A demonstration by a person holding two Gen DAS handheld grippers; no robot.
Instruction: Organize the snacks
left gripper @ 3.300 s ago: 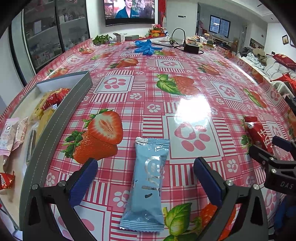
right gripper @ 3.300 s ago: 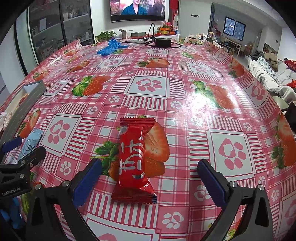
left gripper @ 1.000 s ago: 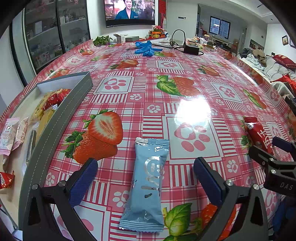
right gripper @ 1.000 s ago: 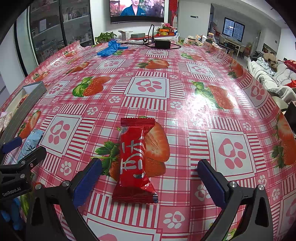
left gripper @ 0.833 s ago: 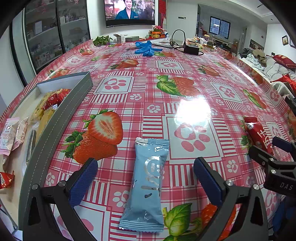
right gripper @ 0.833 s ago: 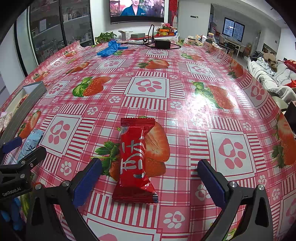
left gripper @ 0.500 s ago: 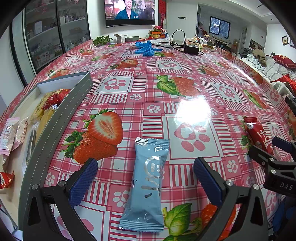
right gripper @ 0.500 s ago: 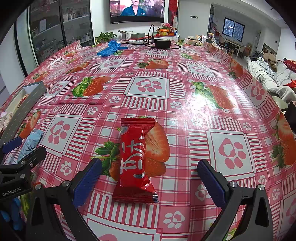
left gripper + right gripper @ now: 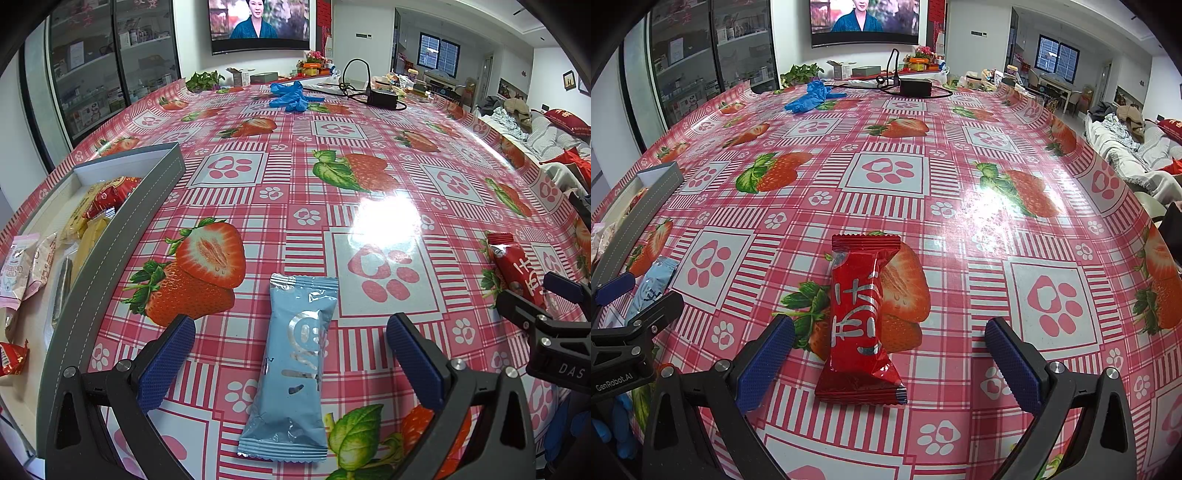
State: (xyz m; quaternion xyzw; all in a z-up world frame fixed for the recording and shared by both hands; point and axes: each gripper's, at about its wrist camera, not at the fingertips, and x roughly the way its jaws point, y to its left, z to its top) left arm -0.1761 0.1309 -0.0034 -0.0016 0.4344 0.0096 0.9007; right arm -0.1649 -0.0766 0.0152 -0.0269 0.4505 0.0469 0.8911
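Observation:
A light blue snack packet (image 9: 295,363) lies flat on the strawberry tablecloth, lengthwise between the wide-open fingers of my left gripper (image 9: 290,360). A red snack packet (image 9: 858,321) lies the same way between the wide-open fingers of my right gripper (image 9: 888,362). Neither gripper touches its packet. The red packet also shows at the right edge of the left wrist view (image 9: 517,269), and the blue packet at the left edge of the right wrist view (image 9: 652,282). A grey-walled box (image 9: 110,243) to the left holds several wrapped snacks.
Blue gloves (image 9: 290,96), a black power adapter with cable (image 9: 382,98) and a potted plant (image 9: 205,79) sit at the far end of the table. Glass cabinets stand on the left, a sofa on the right.

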